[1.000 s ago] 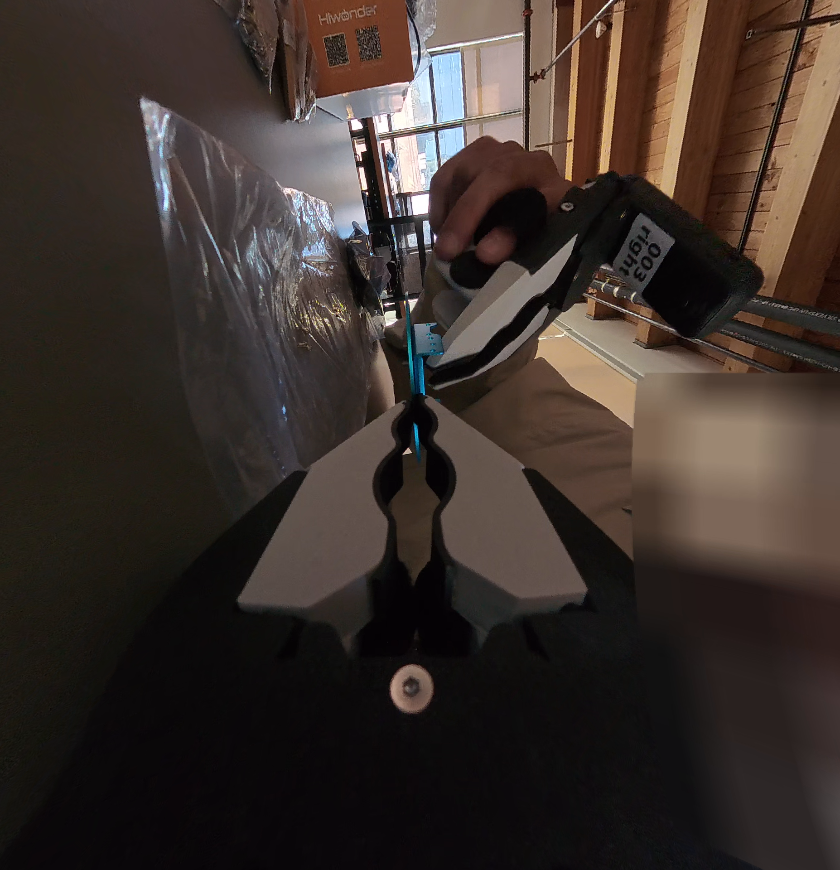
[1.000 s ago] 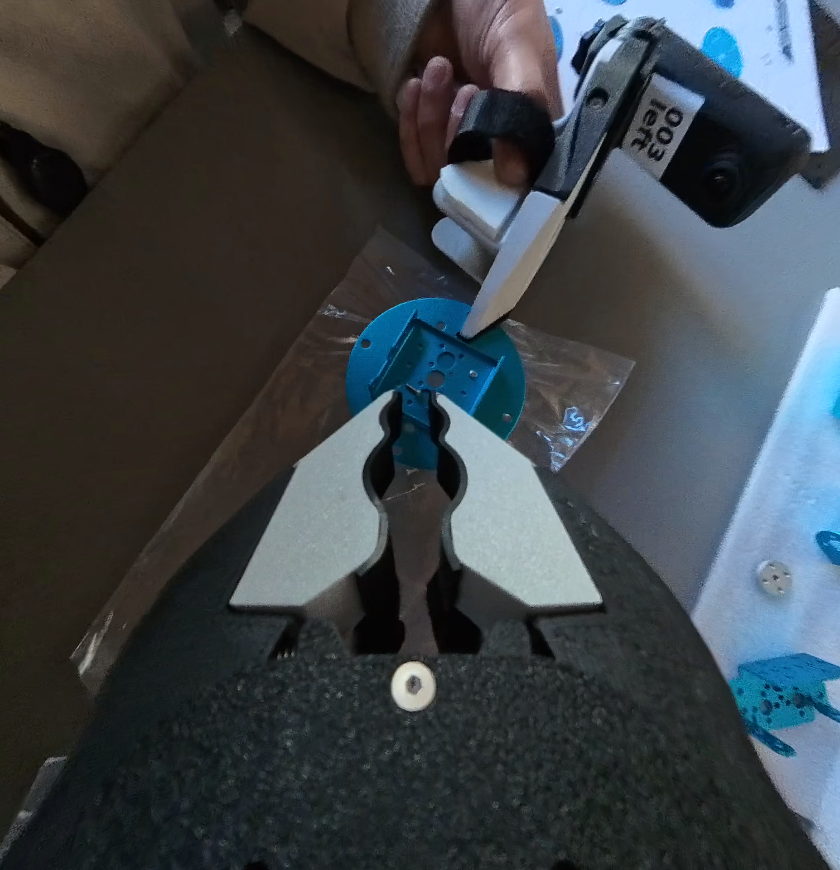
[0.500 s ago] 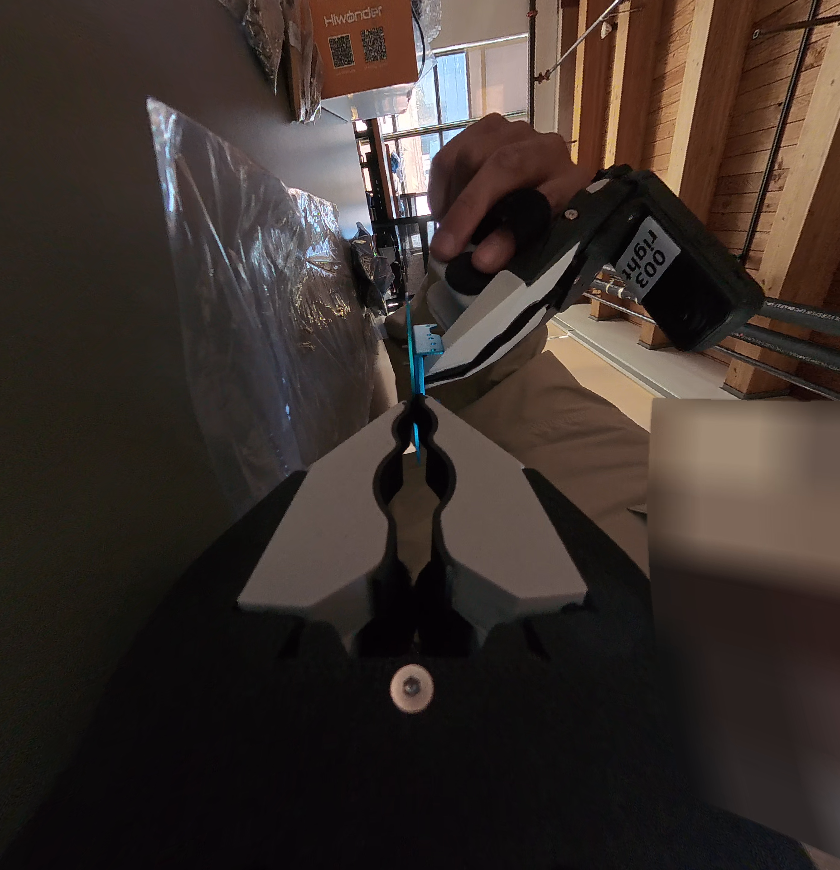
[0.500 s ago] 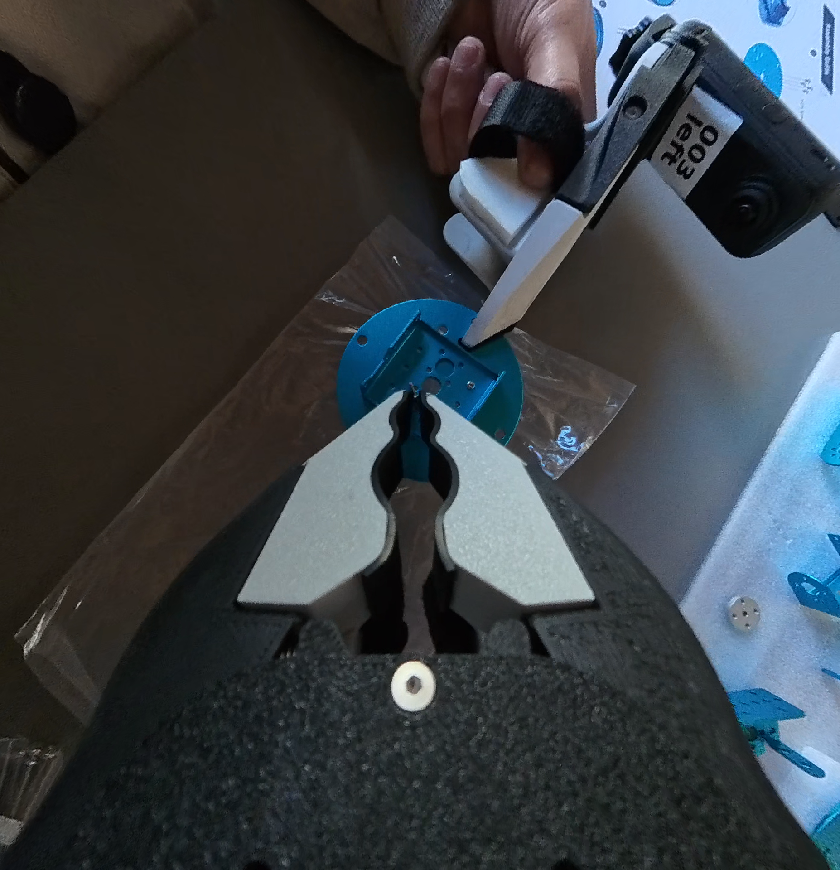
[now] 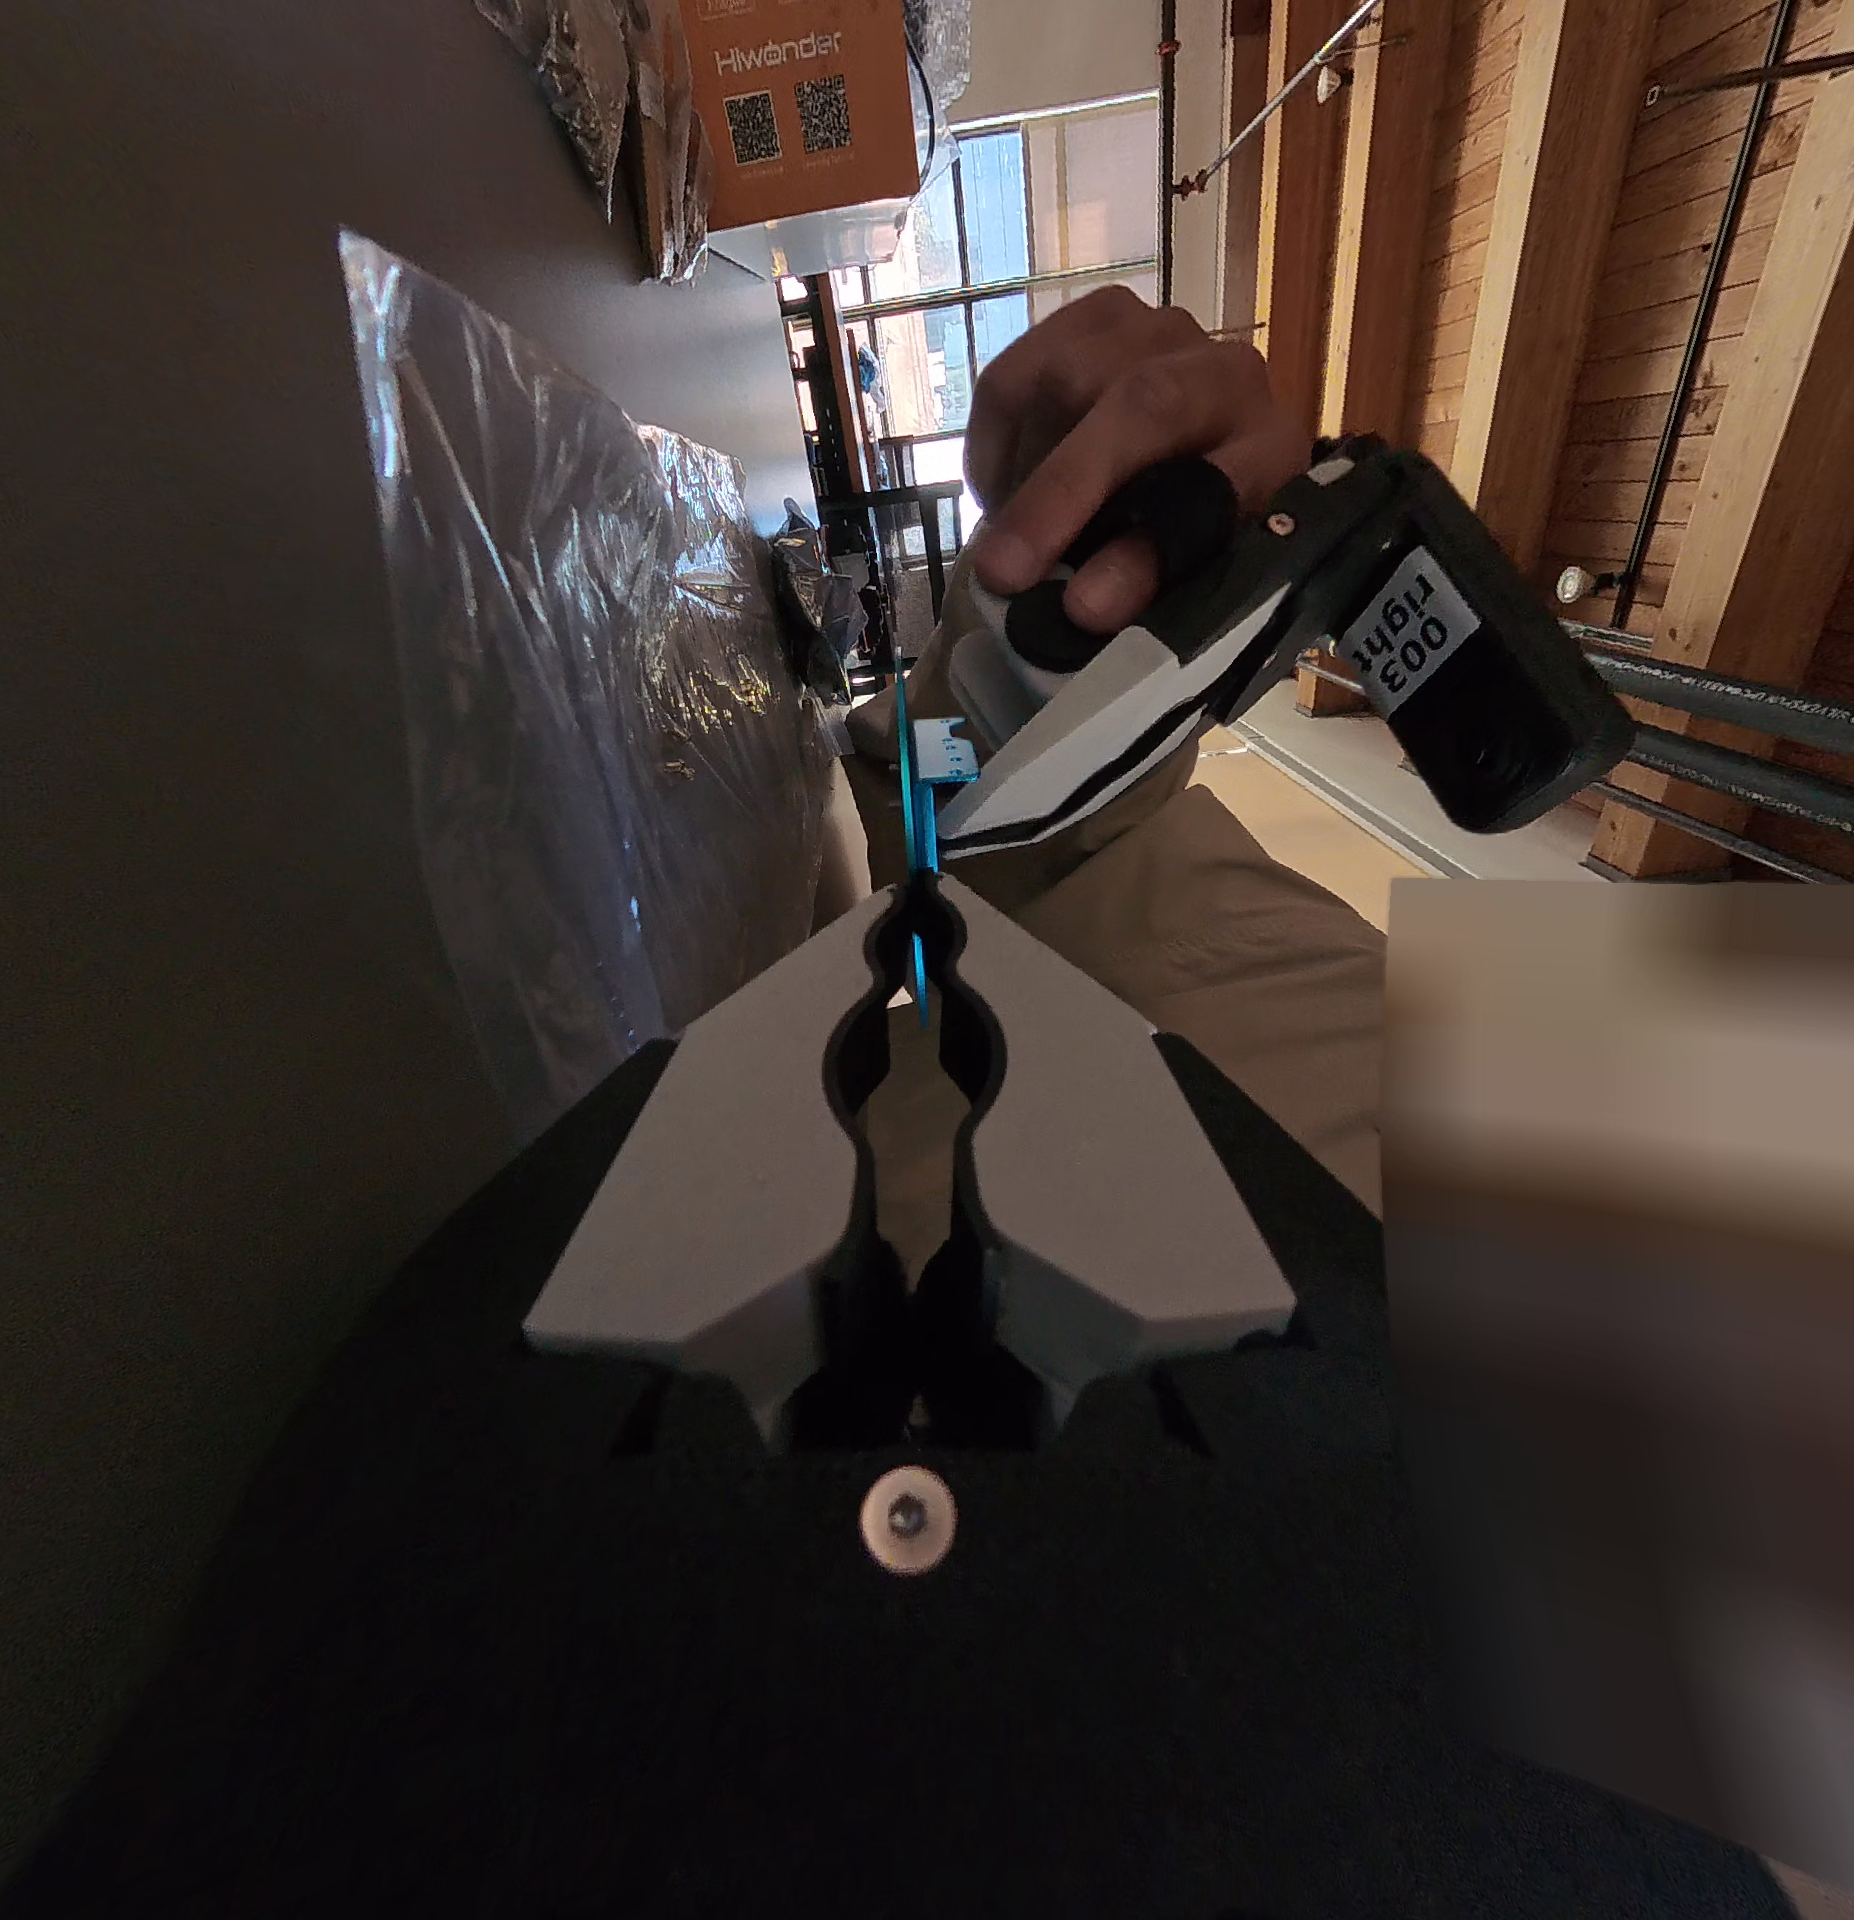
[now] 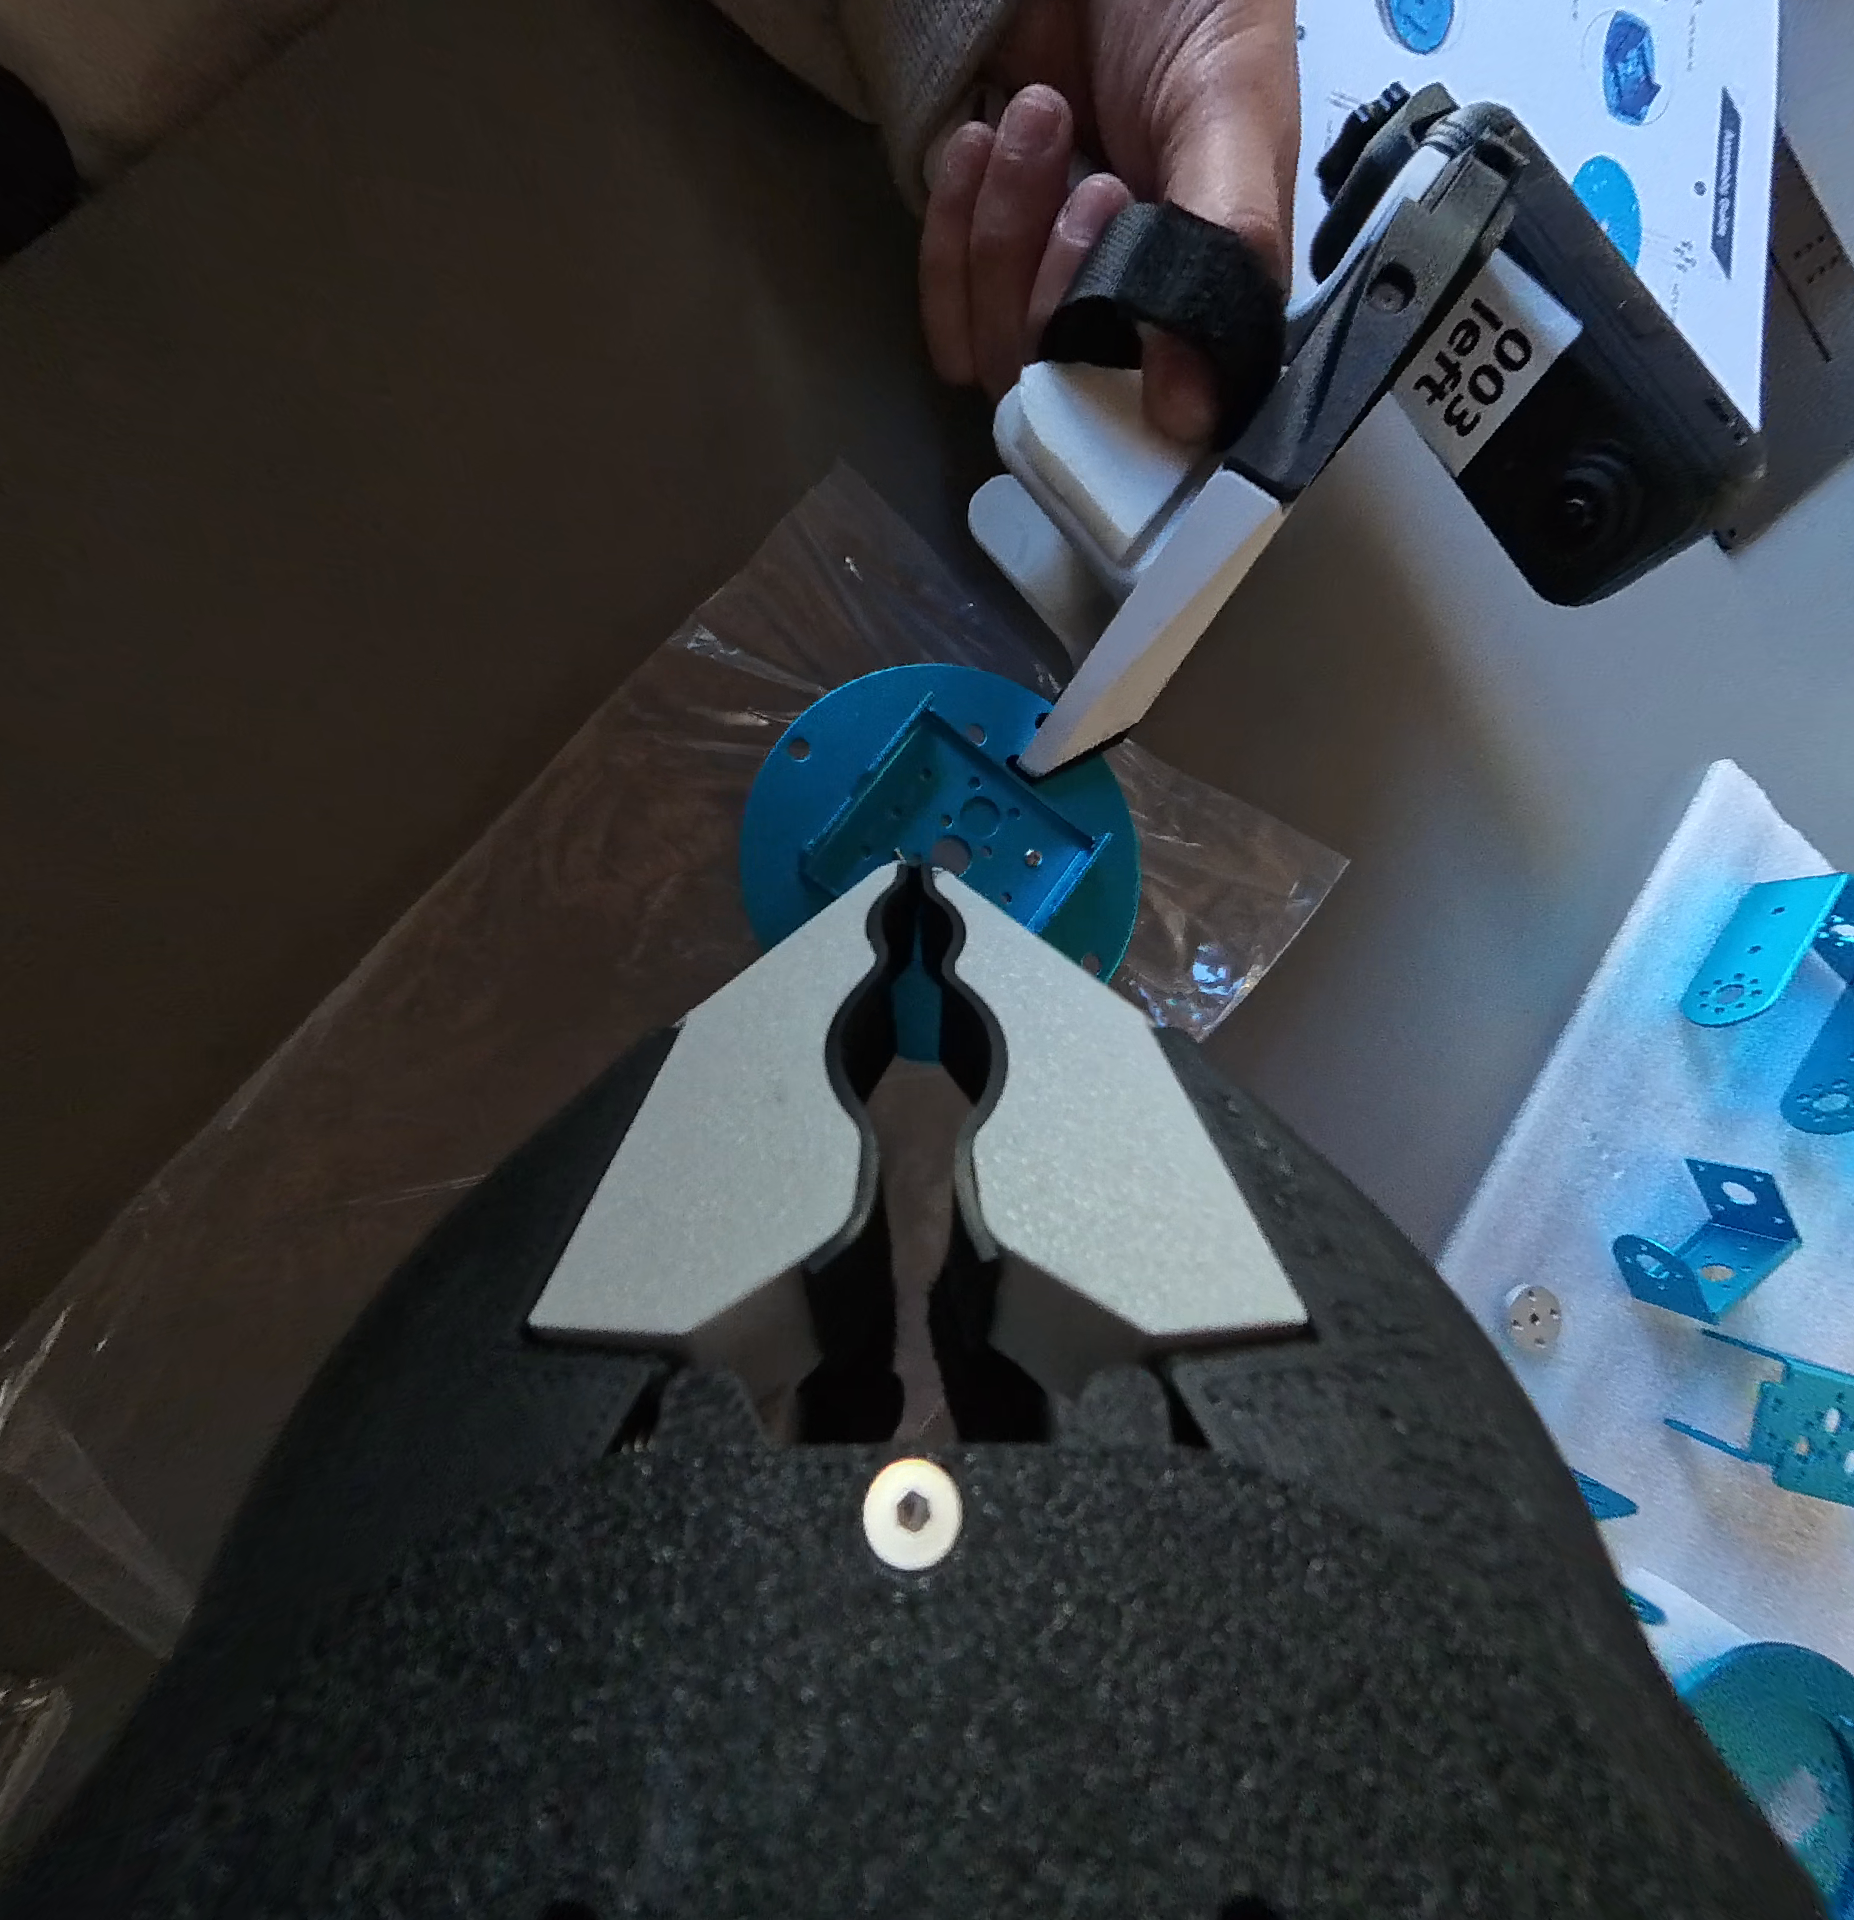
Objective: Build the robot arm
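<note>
Only the right wrist view shows the white foam sheet [image 6: 1588, 1164] with loose blue brackets [image 6: 1702, 1242], right of its jaws. The blue disc [image 6: 798, 831], bracket [image 6: 954, 821] mounted, sits edge-clamped in the left gripper [image 5: 918, 894]; the right gripper [image 6: 915, 878] pinches the bracket's wall.

Both wrist cameras are looking close along their fingers — sharing the blue disc [image 6: 938, 821], edge-on from left, face-on from right.

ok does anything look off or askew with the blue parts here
Nothing looks damaged or spilled. The round blue metal disc is held on edge off the grey table, left gripper pinching its rim and right gripper shut on the blue perforated bracket lying against it. A crinkled clear plastic bag lies underneath.
</note>
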Motion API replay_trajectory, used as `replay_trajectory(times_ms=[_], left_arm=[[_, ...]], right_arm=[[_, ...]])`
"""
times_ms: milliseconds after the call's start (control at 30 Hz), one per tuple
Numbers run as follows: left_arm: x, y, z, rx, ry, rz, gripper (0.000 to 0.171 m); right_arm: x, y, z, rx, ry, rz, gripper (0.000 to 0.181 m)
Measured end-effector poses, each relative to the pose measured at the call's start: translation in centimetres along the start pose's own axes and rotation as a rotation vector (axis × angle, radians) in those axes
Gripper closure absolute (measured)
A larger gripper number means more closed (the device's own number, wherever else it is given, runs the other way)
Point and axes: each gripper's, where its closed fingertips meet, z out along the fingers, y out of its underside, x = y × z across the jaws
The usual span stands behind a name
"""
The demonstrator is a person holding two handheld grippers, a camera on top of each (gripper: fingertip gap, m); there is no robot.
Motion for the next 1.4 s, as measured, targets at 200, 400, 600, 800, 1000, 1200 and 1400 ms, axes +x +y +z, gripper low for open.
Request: replay_trajectory(times_ms=[200, 400, 600, 800, 1000, 1200, 1400], left_arm=[[0.0, -0.1, 0.0, 0.004, 0.0, 0.0, 0.171], [0.0, -0.1, -0.1, 0.007, 0.0, 0.0, 0.171], [0.0, -0.1, 0.0, 0.005, -0.002, 0.001, 0.171], [0.0, -0.1, -0.1, 0.007, 0.0, 0.0, 0.171], [0.0, -0.1, -0.1, 0.01, 0.002, -0.002, 0.171], [0.1, -0.2, -0.1, 0.013, 0.006, -0.003, 0.171], [0.1, -0.2, -0.2, 0.015, 0.01, -0.005, 0.171]], right_arm=[[0.3, -0.4, -0.3, 0.021, 0.058, -0.006, 0.181], [-0.2, 0.0, -0.3, 0.025, 0.009, 0.059, 0.175], [-0.5, 0.1, 0.0, 0.014, -0.029, 0.071, 0.176], [-0.4, 0.0, 0.1, 0.015, -0.032, 0.063, 0.181], [0.0, -0.6, -0.1, 0.048, -0.007, 0.055, 0.181], [1.1, -1.3, -1.8, 0.092, 0.026, 0.111, 0.17], [1.2, -0.3, -2.0, 0.07, 0.132, 0.228, 0.118]])
